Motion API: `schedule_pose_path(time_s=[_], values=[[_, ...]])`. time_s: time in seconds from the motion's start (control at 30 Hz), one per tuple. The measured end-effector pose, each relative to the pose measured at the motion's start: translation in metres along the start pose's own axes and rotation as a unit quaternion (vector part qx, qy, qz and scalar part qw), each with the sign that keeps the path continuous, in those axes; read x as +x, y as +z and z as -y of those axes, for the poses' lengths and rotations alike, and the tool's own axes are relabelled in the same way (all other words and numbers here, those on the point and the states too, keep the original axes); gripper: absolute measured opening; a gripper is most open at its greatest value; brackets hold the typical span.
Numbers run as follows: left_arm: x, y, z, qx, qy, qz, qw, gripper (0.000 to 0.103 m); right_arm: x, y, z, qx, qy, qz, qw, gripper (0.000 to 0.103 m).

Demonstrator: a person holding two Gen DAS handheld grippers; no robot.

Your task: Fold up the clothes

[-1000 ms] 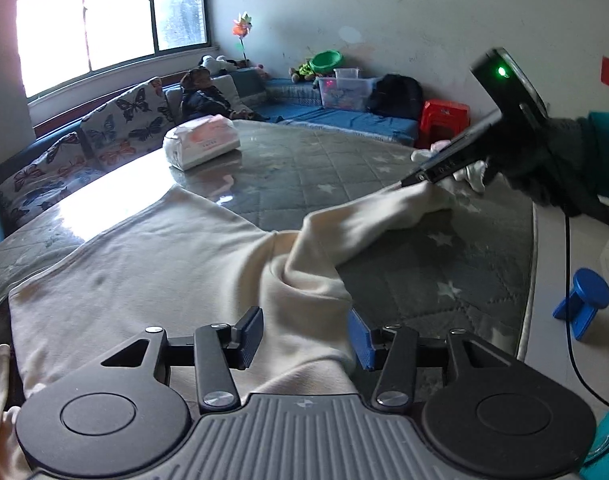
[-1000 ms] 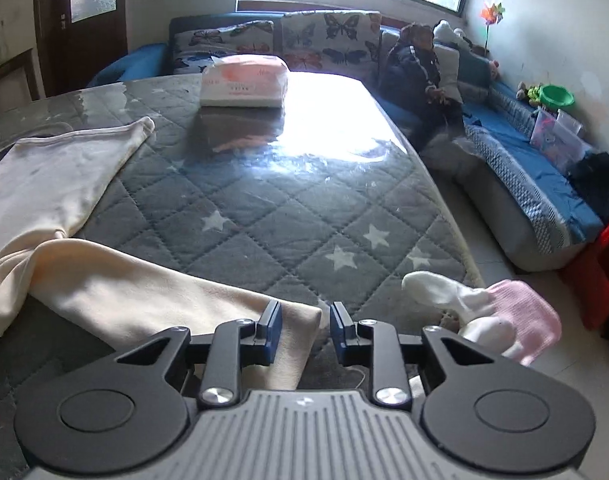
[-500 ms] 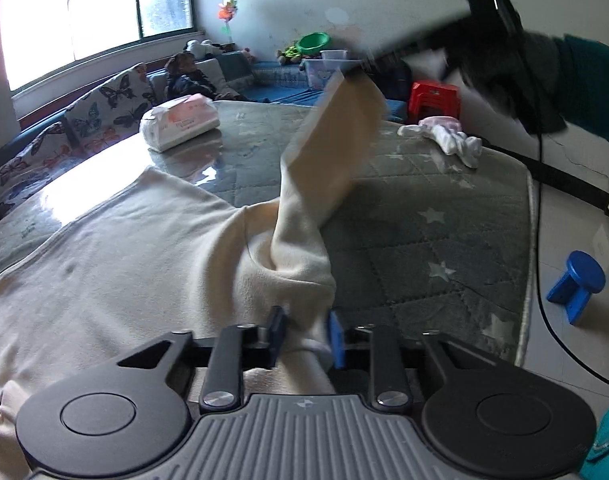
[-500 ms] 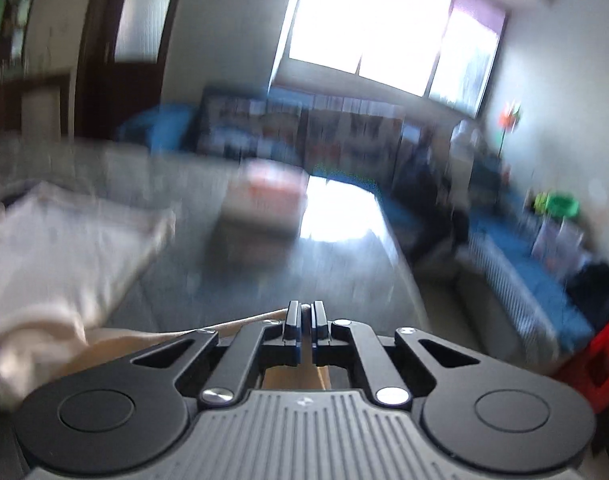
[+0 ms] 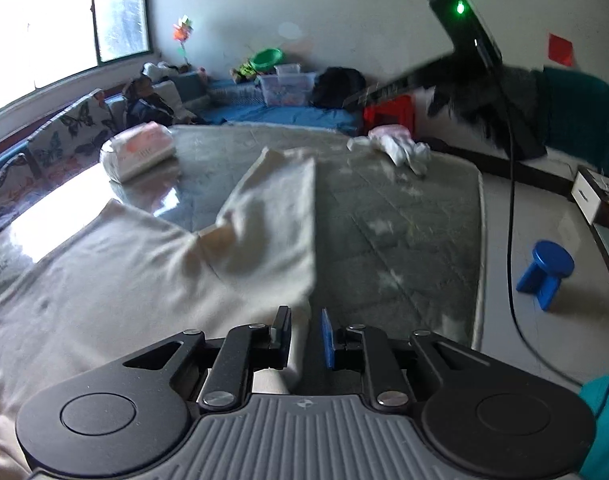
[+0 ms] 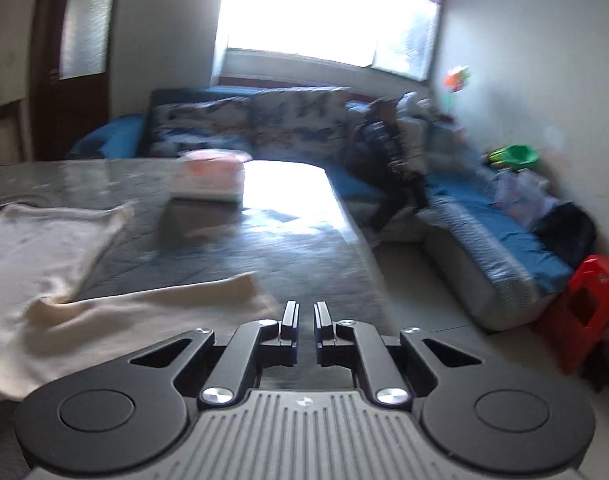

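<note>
Left wrist view: the cream garment (image 5: 116,280) lies spread on the grey quilted mat (image 5: 384,232), its body out ahead-left of the left gripper (image 5: 305,336) and its hem running under the fingers. One sleeve (image 5: 276,216) stretches straight ahead, flat and smooth, with a sharp straight edge on its right side; it is motion-blurred. Fabric sits between the jaws, which stand a narrow gap apart, and whether they pinch it I cannot tell. Far ahead-right, a crumpled white and pink bundle (image 5: 396,148) rests near the mat's far edge. Ahead-left sits a wipes pack (image 5: 138,152).

Right wrist view: the right gripper (image 6: 305,320) is up off the mat, jaws slightly parted with nothing between them. Just ahead-left of it lies the sleeve (image 6: 144,308), loose and softly rumpled; further left is the garment's body (image 6: 44,248), flat. The wipes pack (image 6: 208,178) is beyond, and a sofa (image 6: 484,232) runs along the right.
</note>
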State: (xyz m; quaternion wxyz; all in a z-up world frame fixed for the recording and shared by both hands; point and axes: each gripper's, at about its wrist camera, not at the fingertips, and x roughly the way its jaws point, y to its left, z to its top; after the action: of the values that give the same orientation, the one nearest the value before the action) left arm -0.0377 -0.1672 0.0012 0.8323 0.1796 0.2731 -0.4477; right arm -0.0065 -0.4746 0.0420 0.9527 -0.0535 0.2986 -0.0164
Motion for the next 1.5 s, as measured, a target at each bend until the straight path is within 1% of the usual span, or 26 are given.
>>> schedule_pose_path(time_s=[0.03, 0.07, 0.1, 0.17, 0.2, 0.3, 0.4, 0.47, 0.53, 0.6, 0.63, 0.7, 0.8, 0.9, 0.93, 1.1, 1.17, 1.23, 1.33, 1.4, 1.5], values=[[0.001, 0.002, -0.001, -0.004, 0.006, 0.003, 1.0000, 0.019, 0.006, 0.002, -0.007, -0.003, 0.013, -0.005, 1.000, 0.011], [0.003, 0.004, -0.002, -0.011, 0.012, 0.004, 0.9999, 0.025, 0.012, 0.004, -0.013, -0.005, 0.022, -0.009, 1.000, 0.014], [0.007, 0.007, -0.004, -0.018, 0.018, 0.002, 0.9997, 0.027, 0.020, 0.006, -0.019, -0.006, 0.032, -0.013, 0.999, 0.018], [0.014, 0.008, -0.007, -0.028, 0.022, -0.005, 0.9993, 0.028, 0.043, 0.012, -0.033, -0.002, 0.047, -0.024, 0.999, 0.019], [0.018, 0.008, -0.009, -0.033, 0.023, -0.009, 0.9991, 0.032, 0.054, 0.014, -0.037, -0.001, 0.050, -0.028, 0.998, 0.021], [0.025, 0.008, -0.009, -0.040, 0.017, -0.014, 0.9990, 0.033, 0.074, 0.011, -0.035, 0.010, 0.040, -0.041, 0.998, 0.022], [0.029, 0.007, -0.005, -0.039, -0.001, -0.016, 0.9991, 0.033, 0.072, 0.002, -0.026, 0.017, 0.022, -0.053, 0.998, 0.022], [0.030, 0.005, -0.002, -0.034, -0.013, -0.017, 0.9992, 0.034, 0.071, -0.003, -0.020, 0.022, 0.010, -0.060, 0.998, 0.024], [0.031, 0.004, 0.002, -0.025, -0.017, -0.016, 0.9994, 0.036, 0.070, -0.009, -0.014, 0.026, -0.002, -0.068, 0.997, 0.024], [0.031, 0.004, 0.002, -0.028, -0.026, -0.016, 0.9992, 0.037, 0.069, -0.015, -0.008, 0.031, -0.014, -0.075, 0.997, 0.025], [0.031, 0.004, 0.002, -0.030, -0.030, -0.016, 0.9990, 0.038, 0.068, -0.017, -0.007, 0.030, -0.023, -0.077, 0.996, 0.027], [0.030, 0.004, 0.002, -0.032, -0.033, -0.015, 0.9988, 0.039, 0.063, -0.020, -0.006, 0.024, -0.046, -0.079, 0.996, 0.037], [0.025, 0.003, 0.004, -0.034, -0.031, -0.012, 0.9989, 0.040, 0.060, -0.019, -0.005, 0.031, -0.046, -0.077, 0.996, 0.036], [0.017, 0.004, 0.000, -0.045, -0.023, -0.006, 0.9987, 0.043, 0.052, -0.011, -0.014, 0.027, -0.036, -0.058, 0.997, 0.037], [0.013, 0.004, -0.003, -0.051, -0.018, -0.002, 0.9985, 0.044, 0.048, -0.008, -0.020, 0.022, -0.027, -0.051, 0.998, 0.037], [-0.017, -0.003, -0.016, -0.077, 0.020, 0.016, 0.9967, 0.045, 0.027, 0.005, -0.062, -0.015, 0.052, -0.028, 0.998, 0.038], [-0.030, -0.008, -0.026, -0.087, 0.048, 0.020, 0.9948, 0.045, 0.019, 0.007, -0.083, -0.030, 0.090, -0.022, 0.995, 0.039], [-0.043, -0.013, -0.042, -0.100, 0.086, 0.022, 0.9910, 0.045, 0.012, 0.009, -0.105, -0.047, 0.125, -0.018, 0.991, 0.040], [-0.060, -0.022, -0.072, -0.134, 0.153, 0.018, 0.9790, 0.045, 0.003, 0.011, -0.139, -0.073, 0.172, -0.010, 0.982, 0.040], [-0.066, -0.028, -0.096, -0.156, 0.200, 0.010, 0.9674, 0.045, -0.001, 0.010, -0.158, -0.087, 0.202, -0.010, 0.975, 0.041], [-0.065, -0.035, -0.131, -0.176, 0.266, -0.009, 0.9477, 0.045, -0.003, 0.007, -0.185, -0.114, 0.232, -0.013, 0.966, 0.041]])
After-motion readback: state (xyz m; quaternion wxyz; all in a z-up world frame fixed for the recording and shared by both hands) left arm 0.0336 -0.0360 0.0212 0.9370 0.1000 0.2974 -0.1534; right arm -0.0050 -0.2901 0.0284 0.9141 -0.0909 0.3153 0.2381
